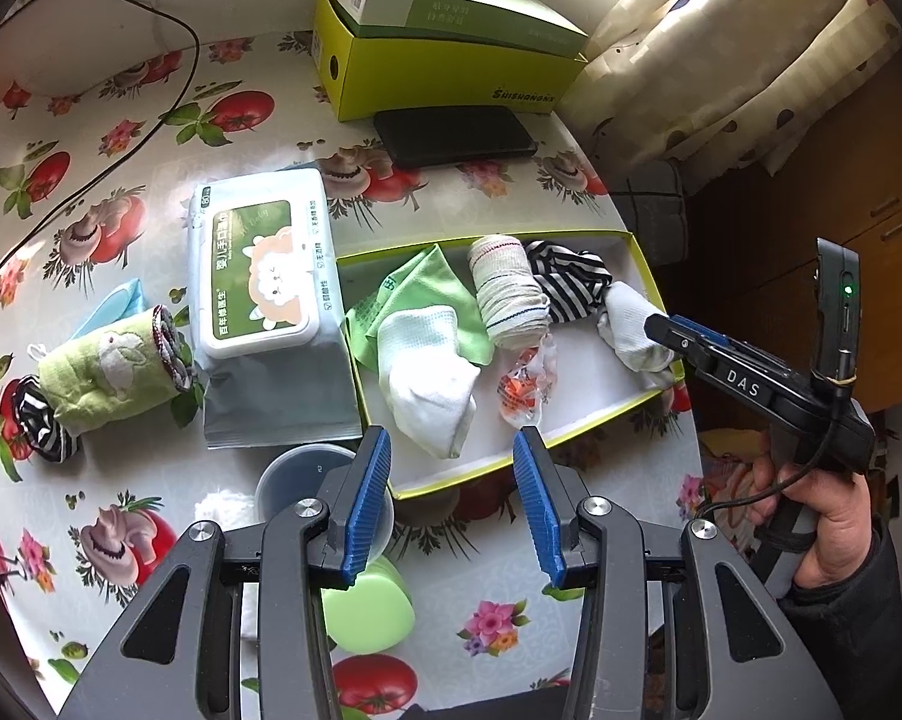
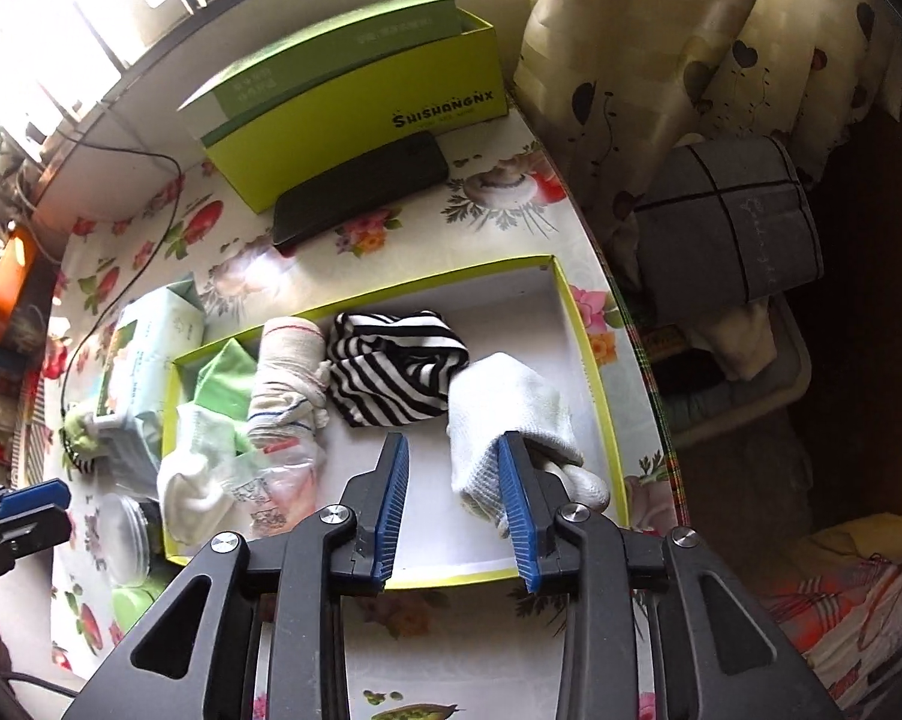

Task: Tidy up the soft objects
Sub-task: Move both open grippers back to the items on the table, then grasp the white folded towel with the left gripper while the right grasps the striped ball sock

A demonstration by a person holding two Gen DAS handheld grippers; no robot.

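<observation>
- While the left claw (image 1: 451,504) hangs over the near edge of the tabletop (image 1: 511,594) with its blue pads spread and nothing between them, the right claw (image 2: 454,510) is over the shallow tray (image 2: 577,300).
- The right claw's pads stand apart; the right one is just beside a white sock (image 2: 511,414) without pinching it.
- In the tray, left to right, lie a green cloth (image 1: 427,294), another white sock (image 1: 427,378), a rolled beige sock (image 1: 508,294), a black-and-white striped sock (image 1: 571,279) and the white sock at the right end.
- A small clear packet (image 1: 526,390) lies on the tray floor.
- Left of the tray stand a wet-wipes pack (image 1: 259,276) and, beyond it, a rolled green towel (image 1: 112,372) touching a striped roll (image 1: 40,426).
</observation>
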